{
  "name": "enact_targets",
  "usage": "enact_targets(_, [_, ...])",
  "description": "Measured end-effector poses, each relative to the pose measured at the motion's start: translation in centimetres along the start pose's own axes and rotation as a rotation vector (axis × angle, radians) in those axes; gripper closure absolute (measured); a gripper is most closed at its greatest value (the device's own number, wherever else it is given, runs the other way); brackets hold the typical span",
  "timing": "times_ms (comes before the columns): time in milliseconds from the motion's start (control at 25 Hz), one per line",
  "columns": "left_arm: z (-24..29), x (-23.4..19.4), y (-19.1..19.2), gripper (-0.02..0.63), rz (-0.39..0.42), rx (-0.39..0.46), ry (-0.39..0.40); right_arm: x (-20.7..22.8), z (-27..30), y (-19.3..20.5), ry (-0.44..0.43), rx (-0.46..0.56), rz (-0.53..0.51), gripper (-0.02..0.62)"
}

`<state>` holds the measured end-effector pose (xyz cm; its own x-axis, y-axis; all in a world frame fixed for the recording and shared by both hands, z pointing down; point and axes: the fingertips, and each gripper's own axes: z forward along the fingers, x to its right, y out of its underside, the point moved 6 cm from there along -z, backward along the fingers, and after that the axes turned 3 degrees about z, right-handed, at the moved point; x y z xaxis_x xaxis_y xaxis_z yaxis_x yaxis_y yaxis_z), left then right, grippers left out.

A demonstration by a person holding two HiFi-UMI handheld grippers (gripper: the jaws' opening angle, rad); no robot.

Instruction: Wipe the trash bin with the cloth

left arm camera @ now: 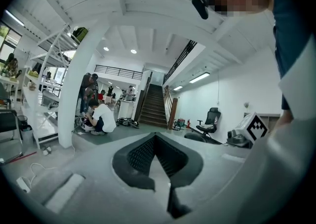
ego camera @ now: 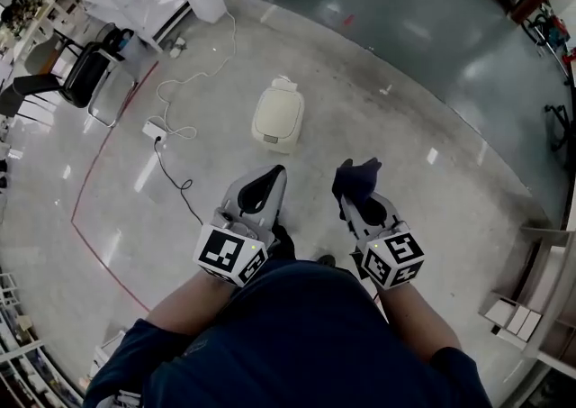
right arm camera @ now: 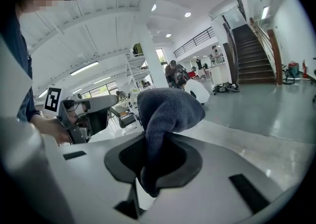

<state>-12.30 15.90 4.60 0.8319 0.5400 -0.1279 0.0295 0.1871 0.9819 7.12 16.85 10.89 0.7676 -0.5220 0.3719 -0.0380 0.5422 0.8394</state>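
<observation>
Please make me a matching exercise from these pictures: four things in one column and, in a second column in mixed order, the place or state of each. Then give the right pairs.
Column one:
1. trash bin
2. cloth
3. left gripper
4. power strip

Column two:
a. shut, with nothing between the jaws
b. white, on the floor with its cable
c. cream, on the floor ahead of both grippers
d. dark blue, clamped in the right gripper

Pairs: 1-c, 2-d, 3-a, 4-b.
</observation>
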Motion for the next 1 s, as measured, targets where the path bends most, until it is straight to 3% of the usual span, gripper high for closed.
enact_targets(280, [6.6,-7.8,1.0,0.609,0.008,-0.031,0.074,3.0,7.7,-2.6,0.096,0.020,0.035,0.540])
enact_targets(480, [11.8,-10.4,4.8,0.609,-0.005,-0.074,0.030,7.8,12.0,-2.4,0.106,0.015,0.051,0.541])
enact_targets(720, [18.1,-12.0,13.0,0.609,-0.027,-0.117,-0.053,15.7,17.7,1.2,0.058,-0.013,0.056,0.541])
enact_targets(1000, [23.7,-16.4,27.8,0.611,-0.013,-0.187,-0.168,24.5,27.6,10.3,0.035,-0.015,0.073,0.540])
